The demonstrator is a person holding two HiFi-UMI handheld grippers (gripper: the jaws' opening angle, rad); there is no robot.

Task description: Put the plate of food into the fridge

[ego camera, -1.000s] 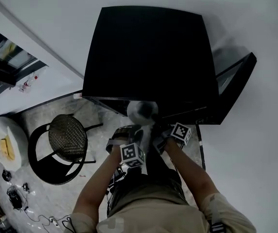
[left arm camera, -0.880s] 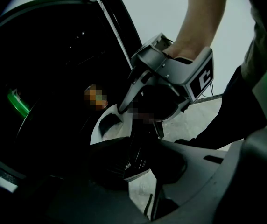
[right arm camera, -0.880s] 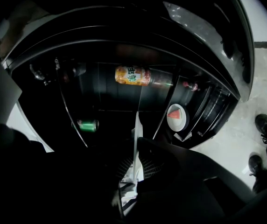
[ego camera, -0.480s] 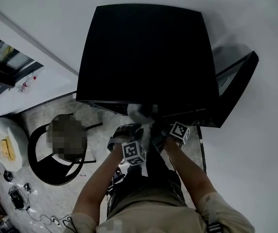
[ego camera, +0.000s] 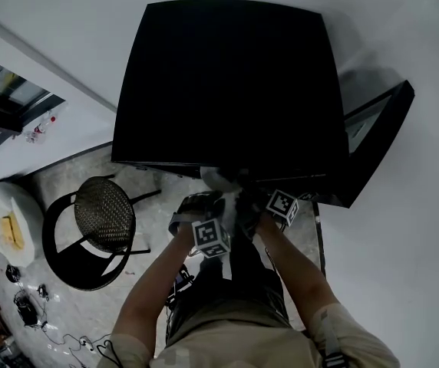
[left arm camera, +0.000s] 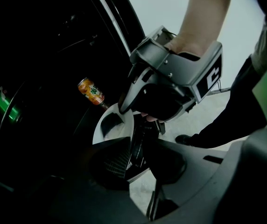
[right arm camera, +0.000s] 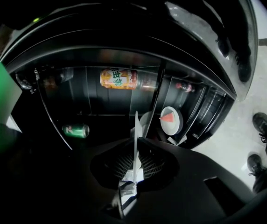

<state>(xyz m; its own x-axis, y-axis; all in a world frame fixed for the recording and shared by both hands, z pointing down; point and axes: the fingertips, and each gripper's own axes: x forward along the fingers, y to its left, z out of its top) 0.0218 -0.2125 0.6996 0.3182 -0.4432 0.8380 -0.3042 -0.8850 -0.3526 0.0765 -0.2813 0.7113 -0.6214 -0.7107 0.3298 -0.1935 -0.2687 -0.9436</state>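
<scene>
Plate at the fridge mouth, not yet shelved.
Left gripper (left arm camera: 134, 147) and right gripper (right arm camera: 136, 146) each pinch the white plate (left arm camera: 122, 128) by its rim, jaws nearly together. The open fridge (ego camera: 227, 83) is just beyond; setting down and letting go remain.

Your head view is bright, evenly lit and sharp, though the wide lens bends the walls at its edges; the fridge (ego camera: 231, 83) top shows flat black. Both gripper views are dim, with the fridge interior nearly black. Only the orange can (right arm camera: 118, 77) and pale floor (left arm camera: 203, 115) catch light, and a green cast smears one edge of each.
</scene>
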